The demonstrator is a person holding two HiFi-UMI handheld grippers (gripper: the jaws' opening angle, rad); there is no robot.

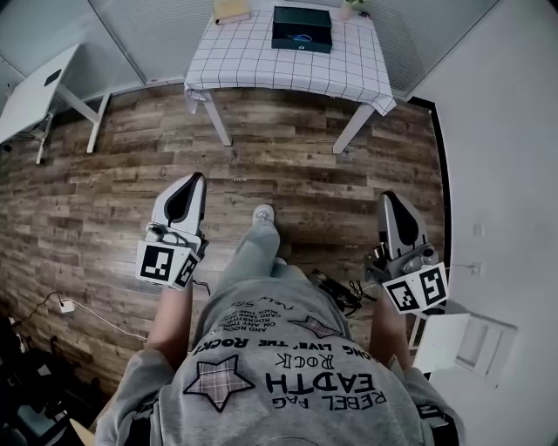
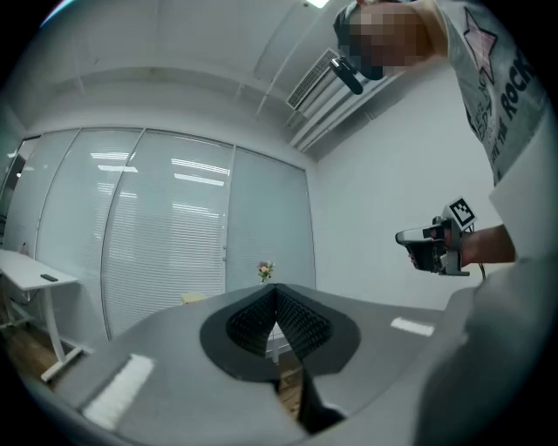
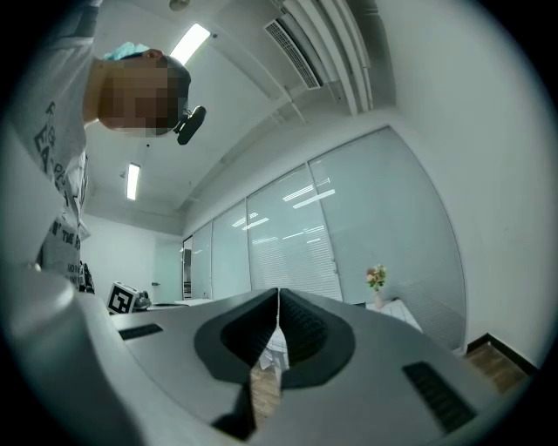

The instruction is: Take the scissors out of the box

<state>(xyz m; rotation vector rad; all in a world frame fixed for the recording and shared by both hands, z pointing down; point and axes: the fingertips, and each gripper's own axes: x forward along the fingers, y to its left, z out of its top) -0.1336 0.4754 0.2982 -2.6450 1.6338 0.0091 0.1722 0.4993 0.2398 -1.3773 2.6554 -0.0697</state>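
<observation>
Box (image 1: pixel 302 28): low, rectangular, dark green-black, with a small light mark on its near side. It sits at the far end of the table (image 1: pixel 261 65) with the checked cloth, well apart from both grippers. The scissors can't be seen. Left gripper (image 1: pixel 193 185): jaws together, holding nothing. Right gripper (image 1: pixel 390 205): same, pressed closed and empty. Both are over the wood floor (image 1: pixel 105 174).

We count two grippers, the left gripper (image 1: pixel 195 185) at nine o'clock and the right gripper (image 1: pixel 389 206) at three o'clock, and two marker cubes (image 1: pixel 166 264), one on each. At twelve o'clock we see one table (image 1: pixel 261 61) in a checked cloth. It carries one dark box (image 1: pixel 302 28), one tan flat item (image 1: pixel 231 9) toward eleven o'clock and one bunch of flowers (image 1: pixel 351 7) toward one o'clock. We count one white desk (image 1: pixel 30 87) at ten o'clock, and one shoe (image 1: pixel 262 212) showing
</observation>
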